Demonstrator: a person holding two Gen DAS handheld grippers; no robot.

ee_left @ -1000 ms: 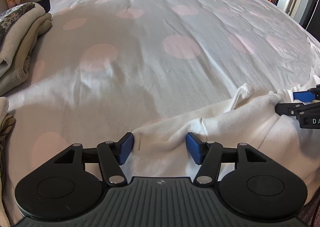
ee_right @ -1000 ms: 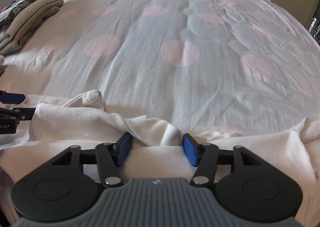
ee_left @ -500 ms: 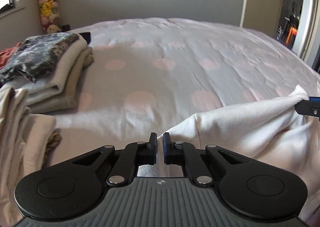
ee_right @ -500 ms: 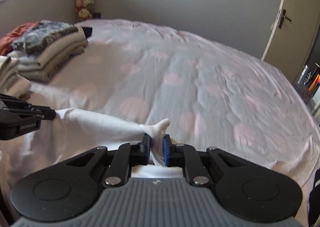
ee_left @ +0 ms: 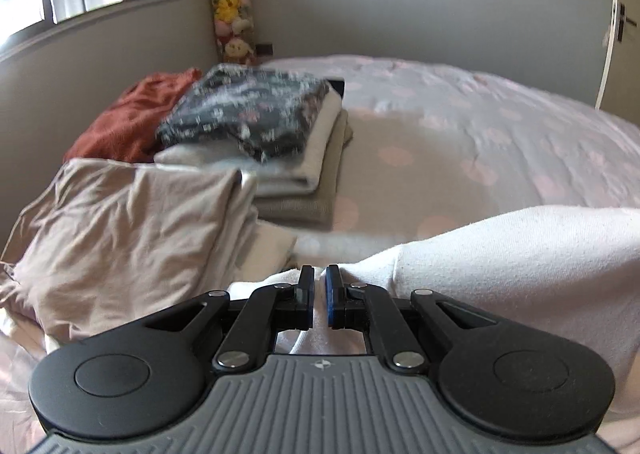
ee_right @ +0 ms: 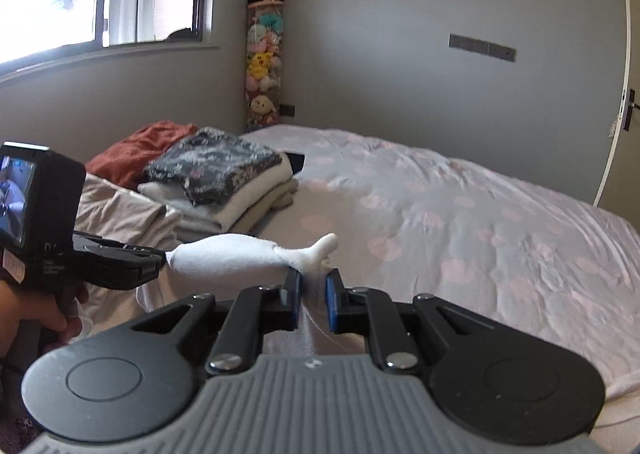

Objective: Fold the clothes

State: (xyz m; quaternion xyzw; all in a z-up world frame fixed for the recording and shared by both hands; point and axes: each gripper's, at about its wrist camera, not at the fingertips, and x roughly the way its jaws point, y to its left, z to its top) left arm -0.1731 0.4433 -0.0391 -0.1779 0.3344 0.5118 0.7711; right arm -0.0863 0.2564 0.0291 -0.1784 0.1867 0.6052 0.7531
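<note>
Stretching taut between both tools, white garment (ee_right: 232, 254)

My left wrist view: low over bed edge, facing folded stack topped by dark floral garment (ee_left: 248, 114), close. My right wrist view: slightly farther back, facing same corner. Both share stack (ee_right: 216, 170), tall plush-toy column (ee_right: 262, 54), pink-dotted grey bedspread (ee_left: 500, 142).

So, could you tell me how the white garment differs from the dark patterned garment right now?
The white garment is plain and held off the bed by the left gripper and right gripper; the dark patterned garment is printed, folded, and rests on top of a stack. Both are over the dotted bedspread.
</note>
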